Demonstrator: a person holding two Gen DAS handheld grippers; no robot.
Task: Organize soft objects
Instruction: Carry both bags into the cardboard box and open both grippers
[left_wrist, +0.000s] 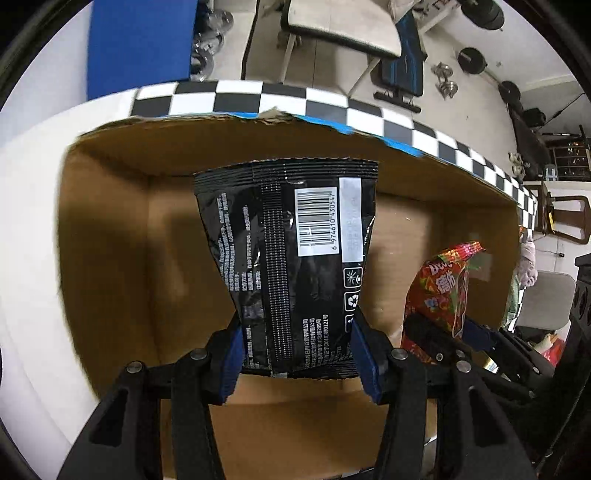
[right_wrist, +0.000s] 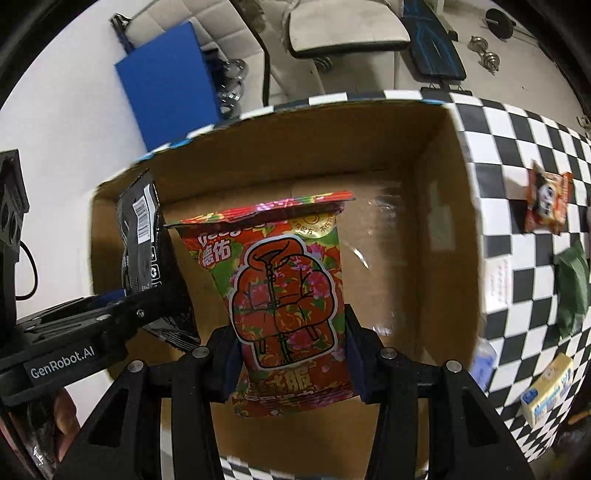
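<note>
Black packet (left_wrist: 291, 266), barcode side showing, is hanging upright over the open cardboard box (left_wrist: 110, 229), toward the box's left half. Left claw (left_wrist: 295, 354) is pinching it across the lower part, blue pads pressing in from both sides so the film is waisting there.

Red flowered packet (right_wrist: 284, 291) is hanging over the same box, to the black packet's right, near the middle in the right wrist view. Right claw (right_wrist: 291, 362) is gripping it low down, jaws narrowed onto the pack. Both packets are clear of the box floor; how far above, cannot tell.

Box floor is looking bare except for some clear film or tape (right_wrist: 380, 229) near the far wall.

Judgement: the step in hand is placing, both packets being carried into the box together. Next move is calling for lowering each toward the floor, keeping the two claws apart, then easing the jaws open.

Outside the box's right wall, on the checkered worktop (right_wrist: 517, 125): an orange packet (right_wrist: 548, 203), a green packet (right_wrist: 572, 288), a yellow pack (right_wrist: 546, 391), seemingly waiting.
</note>
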